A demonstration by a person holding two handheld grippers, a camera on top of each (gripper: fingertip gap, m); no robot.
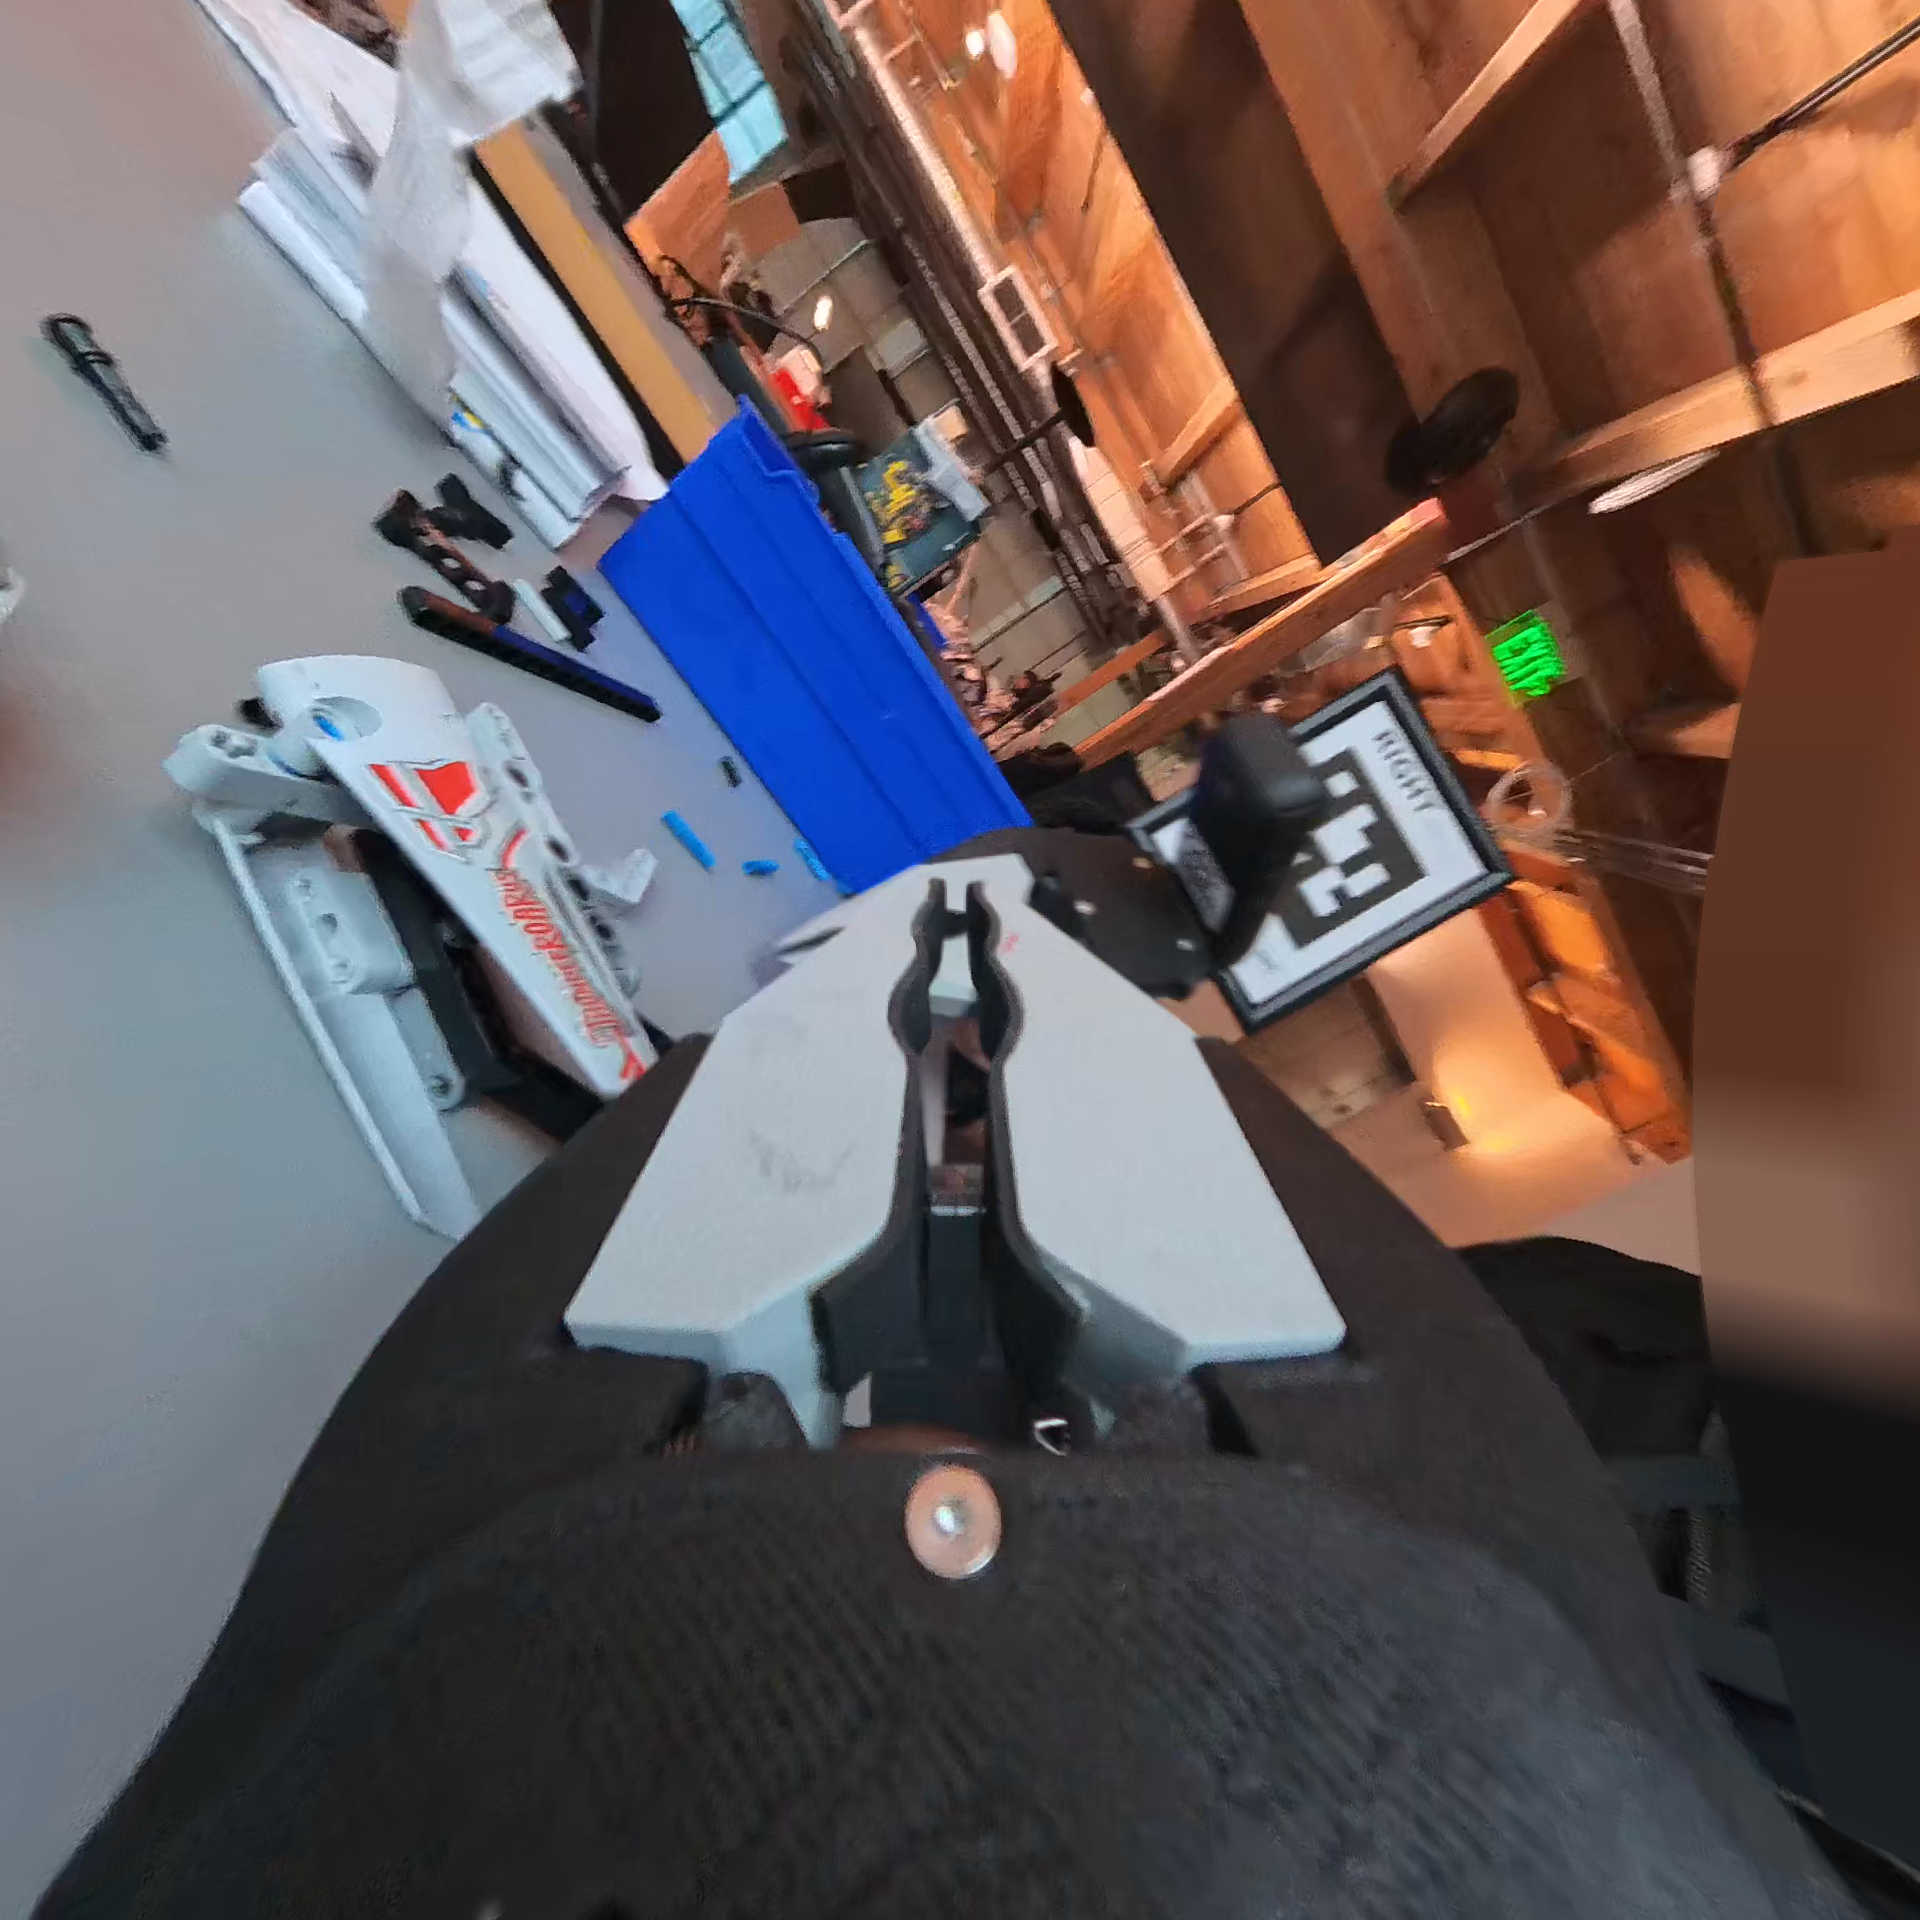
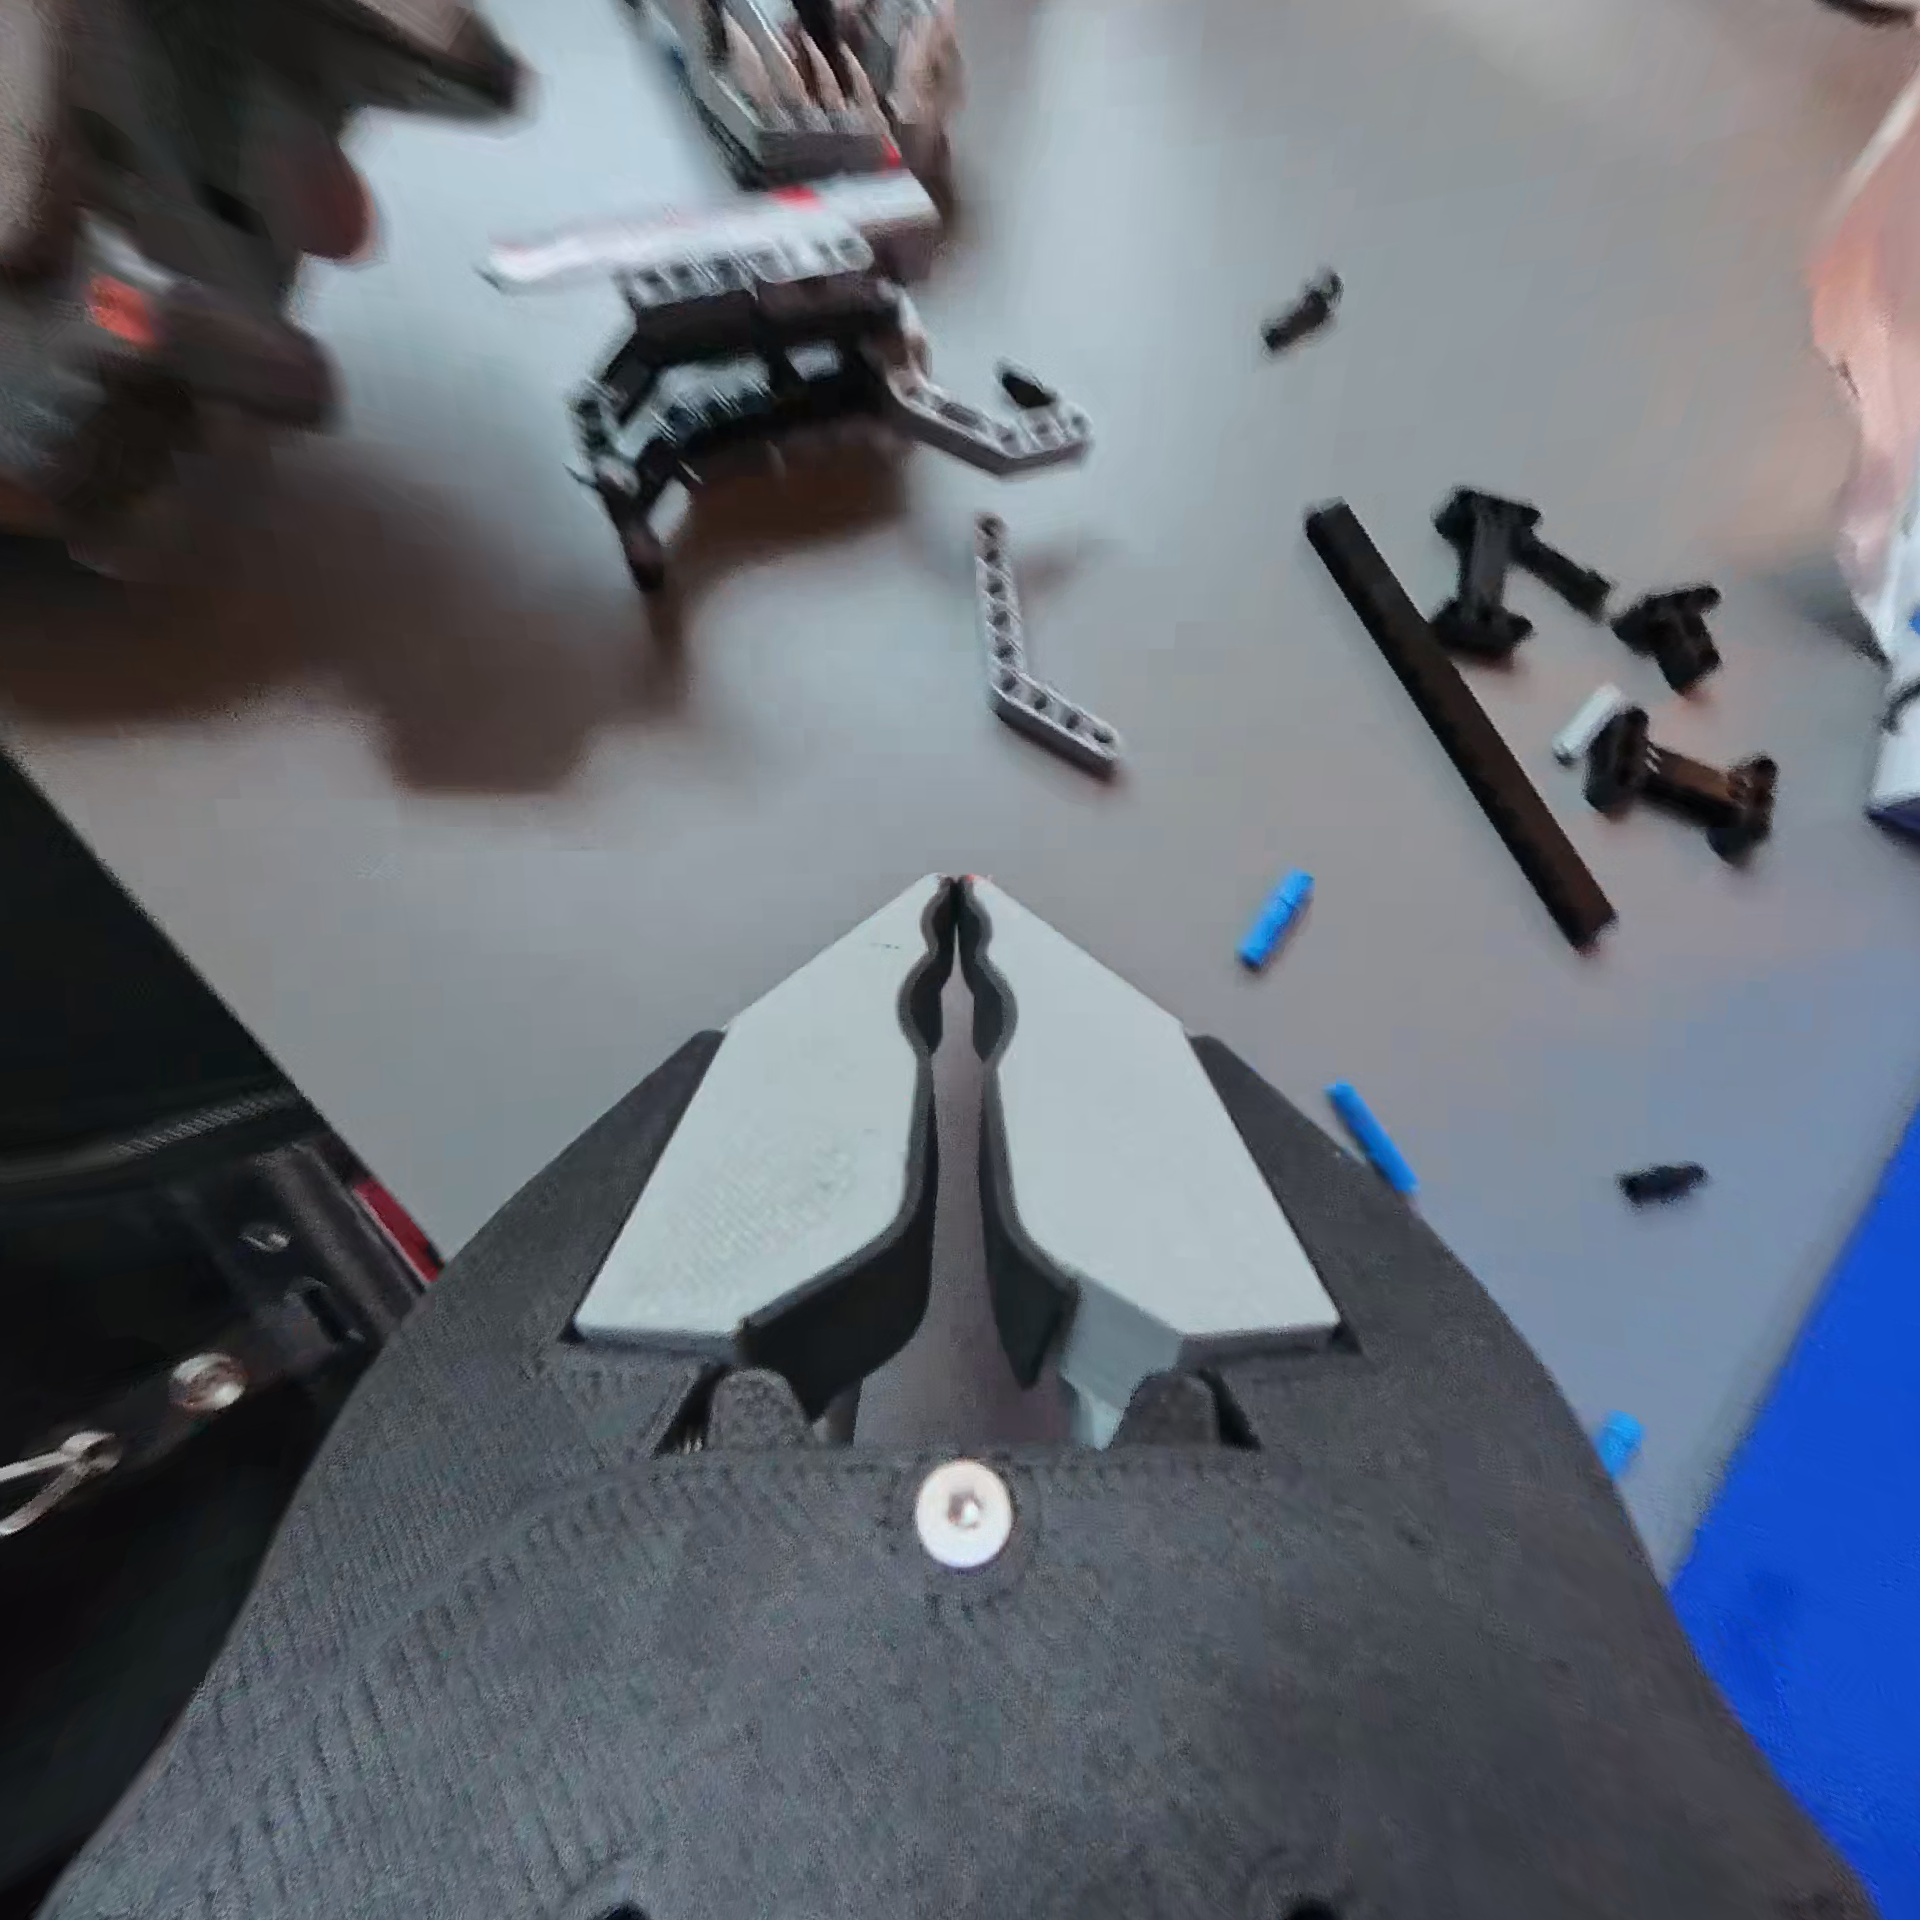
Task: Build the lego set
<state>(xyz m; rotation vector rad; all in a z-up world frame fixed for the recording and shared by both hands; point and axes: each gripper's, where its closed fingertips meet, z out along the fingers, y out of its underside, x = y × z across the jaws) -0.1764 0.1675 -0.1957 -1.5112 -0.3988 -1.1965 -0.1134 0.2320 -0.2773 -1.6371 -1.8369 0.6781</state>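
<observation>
A white Lego model with red stickers (image 1: 416, 883) lies on the grey table (image 1: 156, 1299); it is blurred in the right wrist view (image 2: 748, 343). My left gripper (image 1: 954, 899) is tilted above the table edge, its jaws a narrow gap apart, and I cannot tell whether it holds anything. The right gripper's black body (image 1: 1101, 914) is just beyond its tips. My right gripper (image 2: 961, 883) is shut and hovers over bare table. Ahead of it lie a grey bent beam (image 2: 1029, 665), a long black beam (image 2: 1455, 717) and a blue pin (image 2: 1276, 920).
A blue bin (image 1: 790, 665) stands at the table's edge, also at the right in the right wrist view (image 2: 1818, 1455). Black connectors (image 2: 1486, 571) and more blue pins (image 2: 1371, 1132) lie scattered. Paper booklets (image 1: 436, 260) lie farther back. A blurred dark shape (image 2: 156, 208) is at the top left.
</observation>
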